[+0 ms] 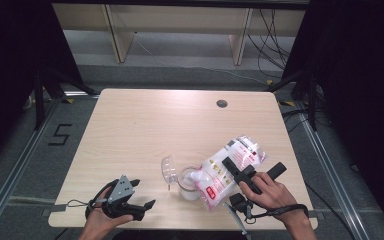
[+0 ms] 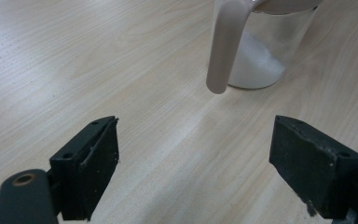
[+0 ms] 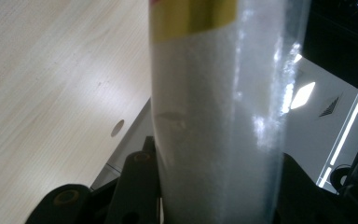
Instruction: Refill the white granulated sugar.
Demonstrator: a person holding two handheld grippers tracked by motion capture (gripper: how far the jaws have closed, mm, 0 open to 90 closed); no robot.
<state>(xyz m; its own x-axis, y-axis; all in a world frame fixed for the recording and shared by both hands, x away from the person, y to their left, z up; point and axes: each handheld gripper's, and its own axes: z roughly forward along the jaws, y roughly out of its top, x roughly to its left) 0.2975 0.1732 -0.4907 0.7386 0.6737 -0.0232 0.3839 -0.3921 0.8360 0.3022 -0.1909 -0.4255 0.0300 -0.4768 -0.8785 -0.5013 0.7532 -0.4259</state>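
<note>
A clear plastic bag of white powder (image 1: 228, 172) with red print hangs tilted, its lower corner over a small glass jar (image 1: 189, 185) near the table's front edge. My right gripper (image 1: 253, 165) is shut on the bag (image 3: 214, 116), whose body stands between the jaws in the right gripper view. The jar (image 2: 261, 51) has white powder at its bottom, and a clear lid piece (image 1: 169, 170) stands at its left side. My left gripper (image 1: 144, 193) rests open at the front left, apart from the jar, with bare wood between its fingers (image 2: 93, 163).
The light wooden table (image 1: 145, 125) has a round cable hole (image 1: 222, 103) at the back right. Dark curtains and stand legs flank the table. A shelf frame and cables lie on the floor behind it.
</note>
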